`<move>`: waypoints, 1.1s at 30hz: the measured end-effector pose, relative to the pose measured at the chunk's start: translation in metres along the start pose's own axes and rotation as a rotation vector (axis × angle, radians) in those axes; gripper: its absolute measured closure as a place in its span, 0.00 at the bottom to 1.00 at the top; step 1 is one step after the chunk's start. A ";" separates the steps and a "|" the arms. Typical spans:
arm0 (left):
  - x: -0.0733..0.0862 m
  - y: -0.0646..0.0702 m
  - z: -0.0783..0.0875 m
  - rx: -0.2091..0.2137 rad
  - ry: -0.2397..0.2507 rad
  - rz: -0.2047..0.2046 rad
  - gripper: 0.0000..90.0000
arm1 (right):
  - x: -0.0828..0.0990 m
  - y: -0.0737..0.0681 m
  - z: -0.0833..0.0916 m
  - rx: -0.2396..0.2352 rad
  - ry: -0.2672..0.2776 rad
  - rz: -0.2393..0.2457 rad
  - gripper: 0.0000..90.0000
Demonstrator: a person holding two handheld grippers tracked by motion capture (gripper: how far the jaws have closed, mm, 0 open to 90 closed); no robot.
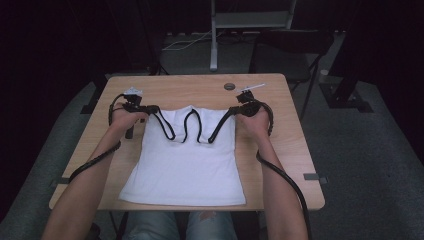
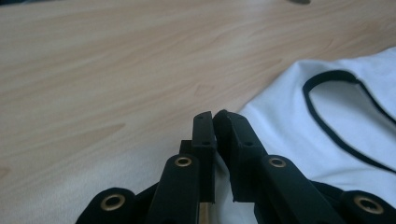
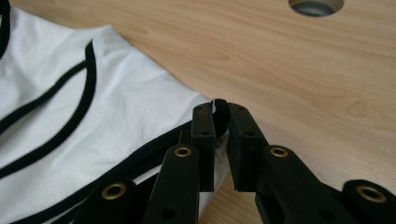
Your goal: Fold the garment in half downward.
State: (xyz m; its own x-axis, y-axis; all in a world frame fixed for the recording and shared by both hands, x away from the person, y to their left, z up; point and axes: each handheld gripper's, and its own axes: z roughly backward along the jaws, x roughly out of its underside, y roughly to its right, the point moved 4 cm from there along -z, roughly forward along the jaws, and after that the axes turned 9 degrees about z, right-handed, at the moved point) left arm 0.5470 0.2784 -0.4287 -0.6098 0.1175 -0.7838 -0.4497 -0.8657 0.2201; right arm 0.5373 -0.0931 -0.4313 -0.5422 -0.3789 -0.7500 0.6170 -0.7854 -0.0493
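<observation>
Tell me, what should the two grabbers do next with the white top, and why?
Probably lift both together. The left gripper and right gripper are each shut on a top corner of the white top, which lies flat on the table.

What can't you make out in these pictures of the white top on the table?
- High view: the grip of the left gripper and right gripper on the top is too small to see, and hands cover it.
- Left gripper view: the fabric between the jaws is hidden by them.
- Right gripper view: the table hole is cut off by the upper edge.
</observation>
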 end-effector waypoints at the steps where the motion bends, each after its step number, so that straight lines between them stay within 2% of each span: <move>1: -0.002 0.000 0.001 0.001 0.006 0.002 0.92 | -0.001 0.001 0.001 -0.001 0.008 -0.006 0.91; 9: -0.015 0.000 0.009 0.006 0.049 0.028 0.93 | -0.012 0.007 0.013 -0.002 0.062 -0.052 0.91; 15: -0.023 0.003 0.013 0.008 0.064 0.018 0.93 | -0.019 0.010 0.019 0.004 0.083 -0.065 0.92; 29: -0.045 0.011 0.021 0.007 0.111 -0.001 0.93 | -0.038 0.014 0.035 0.036 0.129 -0.066 0.92; 33: -0.041 0.011 0.019 0.002 0.104 -0.011 0.93 | -0.038 0.012 0.033 0.047 0.122 -0.049 0.92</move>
State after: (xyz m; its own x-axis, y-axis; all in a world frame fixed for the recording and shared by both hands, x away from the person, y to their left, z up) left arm 0.5546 0.2732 -0.3831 -0.5341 0.0757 -0.8420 -0.4574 -0.8635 0.2124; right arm 0.5461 -0.1045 -0.3814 -0.4961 -0.2791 -0.8222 0.5625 -0.8246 -0.0595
